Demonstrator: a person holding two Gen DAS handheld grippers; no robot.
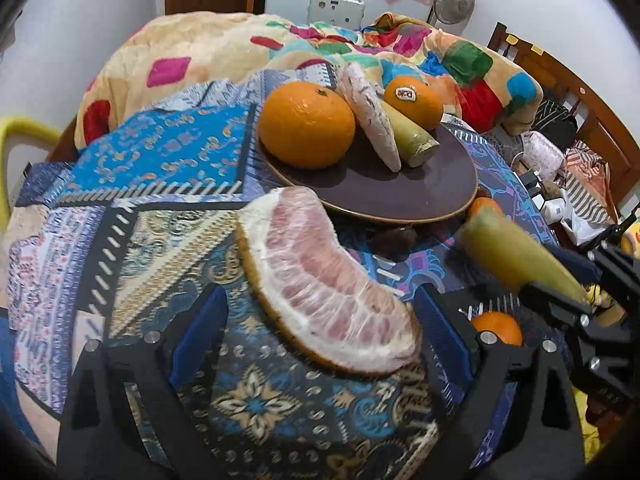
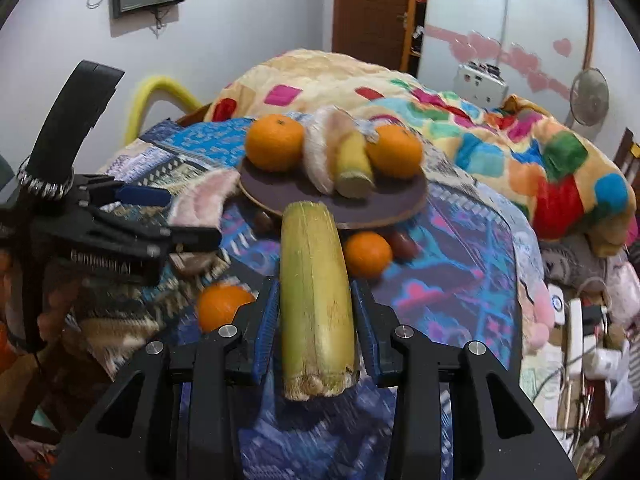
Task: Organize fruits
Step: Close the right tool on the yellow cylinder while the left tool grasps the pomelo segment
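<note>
Pomelo wedge (image 1: 328, 284) between spread left hand-held gripper (image 1: 320, 336) | right hand-held gripper (image 2: 316, 312) clamps sugarcane piece (image 2: 316, 300)

orange (image 1: 497, 327) half hidden behind tongs, wedge (image 2: 202, 200) blurred

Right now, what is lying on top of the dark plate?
On the dark plate: two oranges, a pomelo wedge and a yellow-green stalk piece. Anything behind them is hidden.
</note>
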